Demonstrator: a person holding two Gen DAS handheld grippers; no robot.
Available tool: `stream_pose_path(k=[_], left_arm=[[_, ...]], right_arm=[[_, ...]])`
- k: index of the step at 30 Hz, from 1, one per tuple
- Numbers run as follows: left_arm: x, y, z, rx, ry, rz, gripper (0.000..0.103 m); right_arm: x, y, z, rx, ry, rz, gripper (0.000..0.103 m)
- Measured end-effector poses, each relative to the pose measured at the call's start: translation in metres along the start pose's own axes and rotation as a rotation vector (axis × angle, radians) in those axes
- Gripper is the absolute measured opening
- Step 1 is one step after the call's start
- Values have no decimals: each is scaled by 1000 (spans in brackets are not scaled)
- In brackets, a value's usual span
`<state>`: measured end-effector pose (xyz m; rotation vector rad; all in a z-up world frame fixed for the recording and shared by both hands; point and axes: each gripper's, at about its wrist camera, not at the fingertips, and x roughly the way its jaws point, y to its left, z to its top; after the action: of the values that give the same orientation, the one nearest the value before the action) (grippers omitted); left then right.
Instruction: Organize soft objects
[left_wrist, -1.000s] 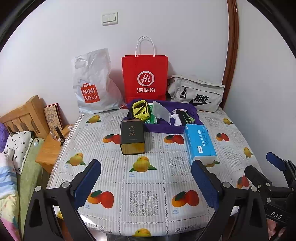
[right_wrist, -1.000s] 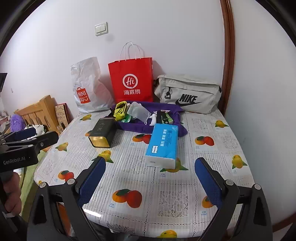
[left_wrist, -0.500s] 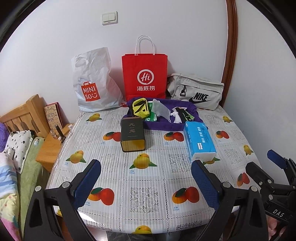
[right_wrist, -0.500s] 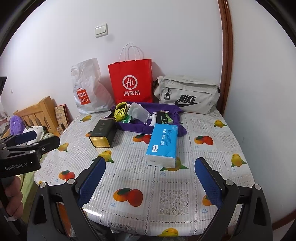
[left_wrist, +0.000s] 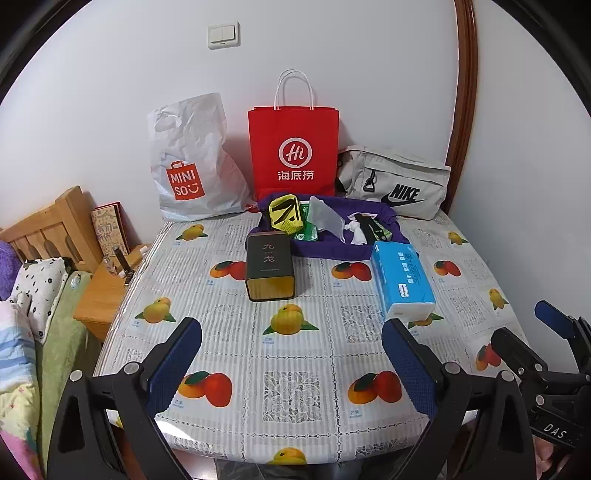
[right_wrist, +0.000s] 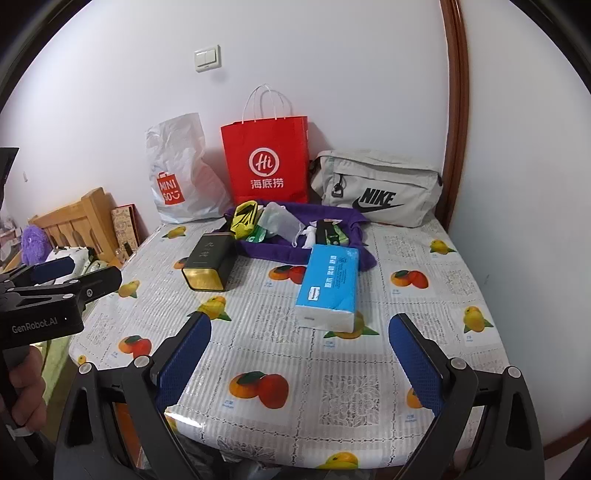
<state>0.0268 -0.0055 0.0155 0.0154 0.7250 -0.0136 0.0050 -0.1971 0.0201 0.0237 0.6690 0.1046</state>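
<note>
A blue tissue pack (left_wrist: 402, 280) (right_wrist: 328, 286) lies on the fruit-print tablecloth (left_wrist: 295, 343). Behind it a purple cloth bag (left_wrist: 332, 247) (right_wrist: 273, 251) lies open, holding a yellow pouch (left_wrist: 284, 216), a clear plastic bag (left_wrist: 327, 219) and small items. A dark tea tin (left_wrist: 269, 267) (right_wrist: 210, 264) lies left of it. My left gripper (left_wrist: 291, 362) is open and empty over the table's near edge. My right gripper (right_wrist: 299, 360) is open and empty too, to its right; it also shows in the left wrist view (left_wrist: 532, 343).
Against the wall stand a white Miniso bag (left_wrist: 188, 162), a red paper bag (left_wrist: 293, 151) and a grey Nike bag (left_wrist: 395, 182). A wooden nightstand (left_wrist: 103, 291) and bed with pillows (left_wrist: 33, 288) are at the left.
Both grippers have drawn back and risen slightly from the table; the objects look a little smaller and farther. Nothing on the table has moved.
</note>
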Motion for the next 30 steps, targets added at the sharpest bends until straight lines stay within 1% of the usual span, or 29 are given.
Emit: stream_pose_path(k=[30], left_arm=[[-2, -1, -1, 10, -2, -1, 99]], right_arm=[[4, 0, -2, 4, 6, 5, 96]])
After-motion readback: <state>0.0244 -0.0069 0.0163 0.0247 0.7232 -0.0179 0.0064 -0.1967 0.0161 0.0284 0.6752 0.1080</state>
